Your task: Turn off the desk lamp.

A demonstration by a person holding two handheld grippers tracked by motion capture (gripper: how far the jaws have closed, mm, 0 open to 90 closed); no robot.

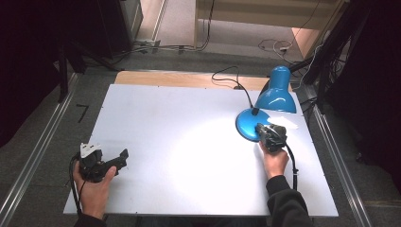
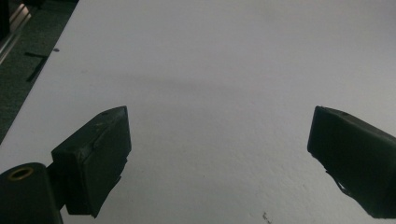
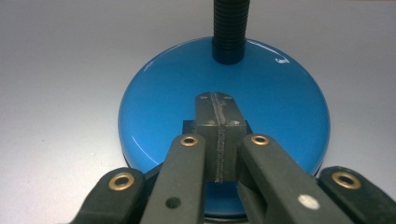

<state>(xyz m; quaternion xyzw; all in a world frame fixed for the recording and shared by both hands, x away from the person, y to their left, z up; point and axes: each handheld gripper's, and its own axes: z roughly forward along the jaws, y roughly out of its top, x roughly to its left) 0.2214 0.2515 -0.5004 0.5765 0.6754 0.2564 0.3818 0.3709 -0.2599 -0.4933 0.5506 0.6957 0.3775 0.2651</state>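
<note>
A blue desk lamp stands at the table's right, its round base (image 1: 245,124) under a black flexible neck and its shade (image 1: 276,94) turned down. A bright patch of light lies on the white table (image 1: 156,109). My right gripper (image 1: 261,128) is shut, its tips resting over the near part of the base. In the right gripper view the jaws (image 3: 215,99) meet with nothing between them, on top of the glossy base (image 3: 154,107), just short of the neck (image 3: 229,28). My left gripper (image 1: 124,156) is open at the front left, jaws wide (image 2: 219,130) over bare table.
The lamp's black cord (image 1: 231,78) runs off the far edge, across a wooden board (image 1: 179,78). Metal rails (image 1: 331,146) flank the table on both sides. Cables (image 1: 274,46) lie on the floor beyond.
</note>
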